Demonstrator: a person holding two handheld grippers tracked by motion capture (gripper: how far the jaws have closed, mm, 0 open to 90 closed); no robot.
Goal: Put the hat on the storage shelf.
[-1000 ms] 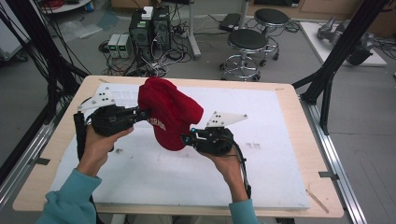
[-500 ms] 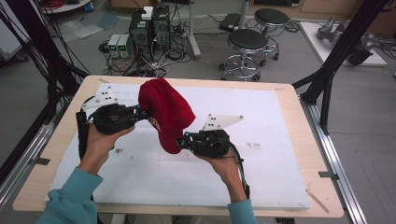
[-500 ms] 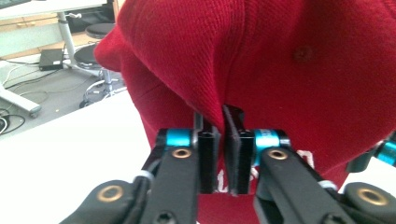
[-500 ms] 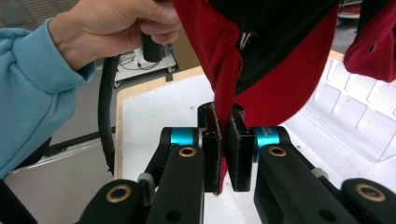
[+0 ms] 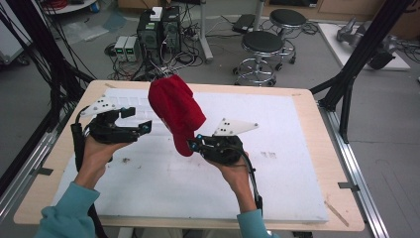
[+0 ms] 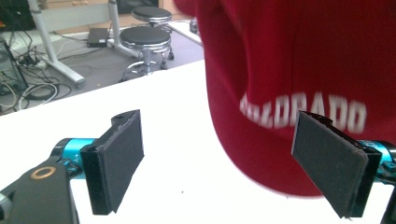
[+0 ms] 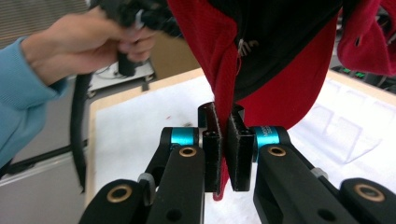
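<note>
Left tongs (image 5: 143,128) held level in left hand (image 5: 96,151), jaws just opened wide, pads (image 6: 119,158) well apart, nothing pressed between them. Right tongs (image 5: 192,144) held level in right hand (image 5: 233,168), jaws closed tight, pinching red cloth edge (image 7: 223,116). Both forearms in teal sleeves, reaching in from below.

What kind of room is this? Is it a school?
Probably a lab or workshop, not a classroom. Computer towers with tangled cables sit on the floor, round stools stand behind the table, and black metal frame posts surround it.
</note>
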